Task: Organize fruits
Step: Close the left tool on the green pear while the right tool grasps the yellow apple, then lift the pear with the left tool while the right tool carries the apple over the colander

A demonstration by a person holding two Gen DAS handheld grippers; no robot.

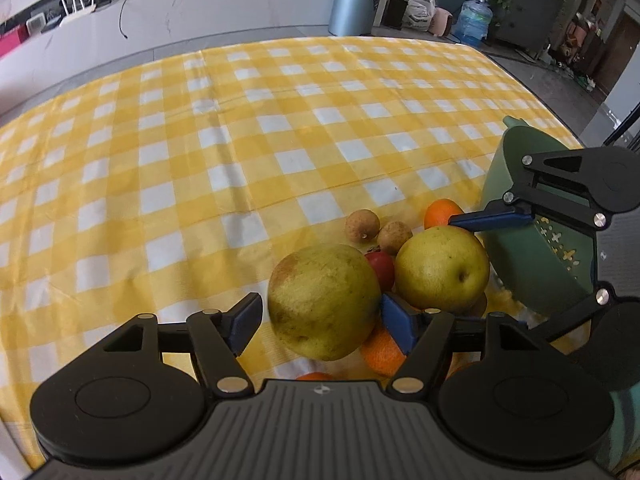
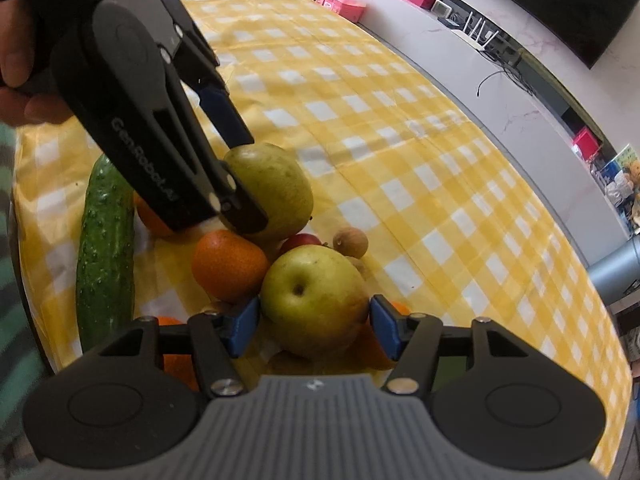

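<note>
Each tool (image 1: 320, 320) (image 2: 314, 326) straddles a pear (image 1: 324, 302) (image 2: 314, 300), pads apart

The green colander (image 1: 532, 256) is partly covered by the right claw (image 1: 540, 260) and cut off at the right edge. The cucumber (image 2: 105, 252) is overlapped at its top by the left claw (image 2: 240, 184). Oranges (image 2: 176, 360) beneath the pears are mostly hidden. Countertop items are too small to identify.

left claw (image 1: 316, 322): black linkage arms, silver screws, blue pads, ribbed grey housing
right claw (image 2: 314, 326): same build
lettering: white "GenRobot.AI" on arm
sleeve (image 2: 8, 148): teal-and-dark striped
</note>
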